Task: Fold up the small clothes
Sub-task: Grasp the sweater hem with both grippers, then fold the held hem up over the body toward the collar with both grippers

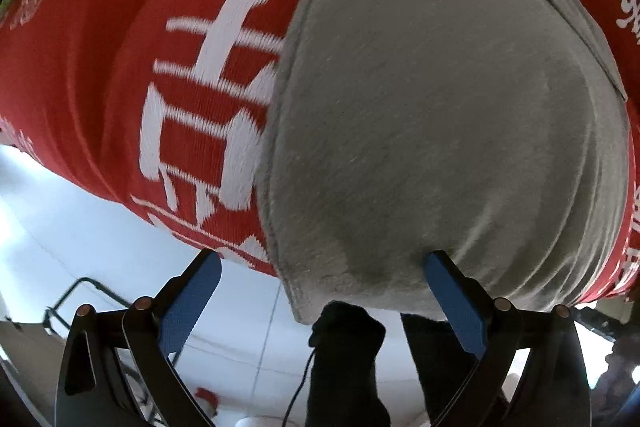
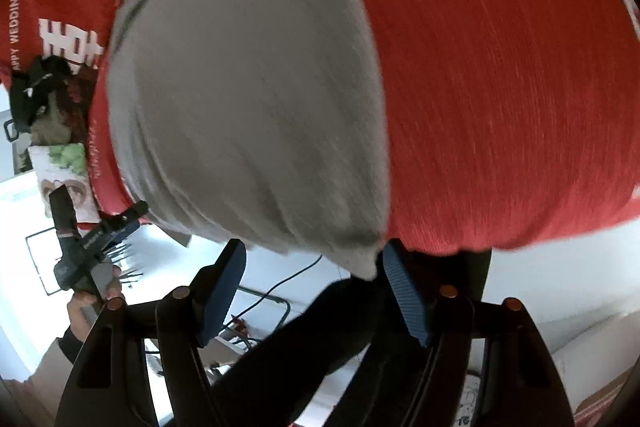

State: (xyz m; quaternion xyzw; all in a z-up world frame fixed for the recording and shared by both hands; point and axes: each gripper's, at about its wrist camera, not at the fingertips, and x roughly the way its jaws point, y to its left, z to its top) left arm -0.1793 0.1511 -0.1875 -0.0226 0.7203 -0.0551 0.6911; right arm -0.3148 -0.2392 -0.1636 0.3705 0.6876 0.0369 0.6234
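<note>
Right now I have both tongs at the near edge of a small grey garment that lies on a red cloth printed with white characters. In the left wrist view the garment fills the frame from about twelve round to five o'clock, and its bottom hem hangs over the table edge toward me. My left tongs stand released, jaws wide apart: the right blue pad touches the hem at about five o'clock, while the left pad sits beside the red cloth at seven, holding nothing.

In the right wrist view the same garment runs from eleven down to six o'clock and tapers to a corner. My right tongs are also spread; the corner sits just against the inner face of the right pad, and the left pad is well apart from it. So neither tool grips cloth yet. At nine o'clock in this view I see my left hand with its tool, and some clutter beyond the cloth's edge.

I judge this to be the start of a fold: the garment looks spread flat and I am lining up on its two near corners. The next move calls for easing each pair of pads around the hem, closing on a single layer of grey without catching the red cloth below, then lifting both corners evenly. Motion blur makes the exact hem line hard to read.
</note>
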